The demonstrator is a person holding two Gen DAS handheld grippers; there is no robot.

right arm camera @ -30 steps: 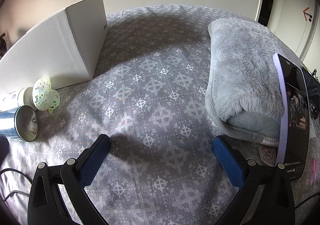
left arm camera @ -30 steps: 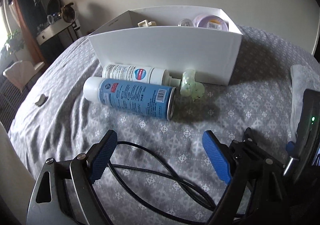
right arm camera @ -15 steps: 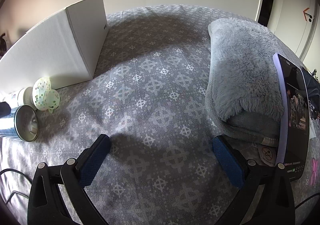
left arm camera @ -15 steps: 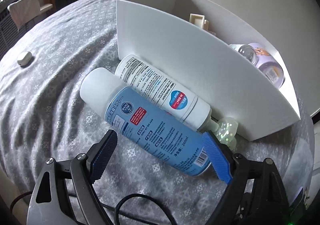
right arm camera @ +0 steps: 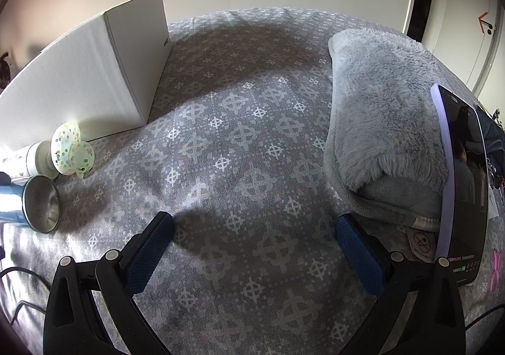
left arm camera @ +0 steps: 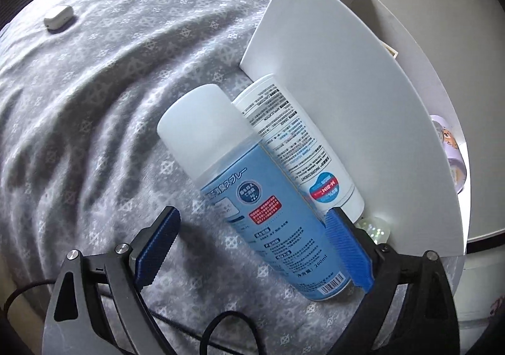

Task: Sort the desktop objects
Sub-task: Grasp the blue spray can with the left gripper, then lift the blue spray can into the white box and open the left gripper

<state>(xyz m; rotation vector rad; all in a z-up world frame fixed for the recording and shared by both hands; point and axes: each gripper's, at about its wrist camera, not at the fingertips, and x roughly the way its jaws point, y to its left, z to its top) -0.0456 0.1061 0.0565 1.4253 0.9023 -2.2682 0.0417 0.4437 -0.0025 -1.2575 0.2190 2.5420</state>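
L gripper point(left arm camera: 252, 247) was opening w/ blue spray can point(left arm camera: 271, 213) between its pads, not yet clamped; R gripper point(right arm camera: 252, 244) hung released over grey cloth point(right arm camera: 240, 165).

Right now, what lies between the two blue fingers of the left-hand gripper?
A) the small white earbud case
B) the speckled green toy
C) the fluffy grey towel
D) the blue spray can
D: the blue spray can lies on its side between the opening jaws of the left gripper, untouched by the left pad.

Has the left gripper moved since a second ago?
Yes. The left gripper has closed in on the blue spray can beside the white box, jaws opening around it.
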